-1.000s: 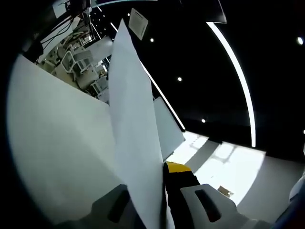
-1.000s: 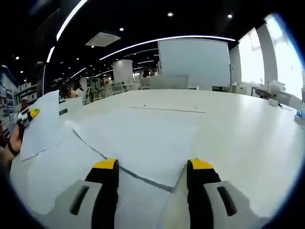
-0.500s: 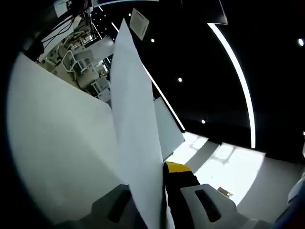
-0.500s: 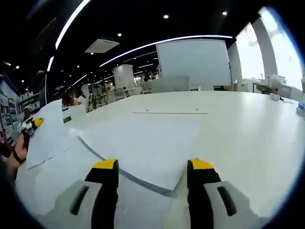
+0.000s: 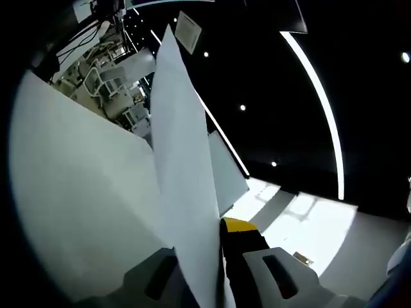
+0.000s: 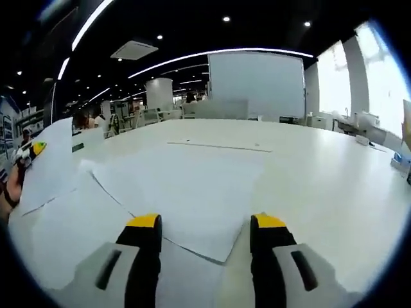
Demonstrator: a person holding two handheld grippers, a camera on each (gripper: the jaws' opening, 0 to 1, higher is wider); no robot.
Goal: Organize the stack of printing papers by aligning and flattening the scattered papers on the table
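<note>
White sheet (image 5: pixel 183 192) pinched in left gripper (image 5: pixel 215 256).

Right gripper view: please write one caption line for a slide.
Open right gripper low over overlapping white printing paper sheets on the white table; left gripper lifts one sheet's edge.

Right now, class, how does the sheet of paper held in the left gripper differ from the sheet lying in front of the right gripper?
The held sheet stands on edge, pinched by the left gripper; the flat sheet lies on the table. The held sheet is gripped; the flat sheet lies beyond the open right gripper, whose fingers hold nothing. Both are plain white paper.
</note>
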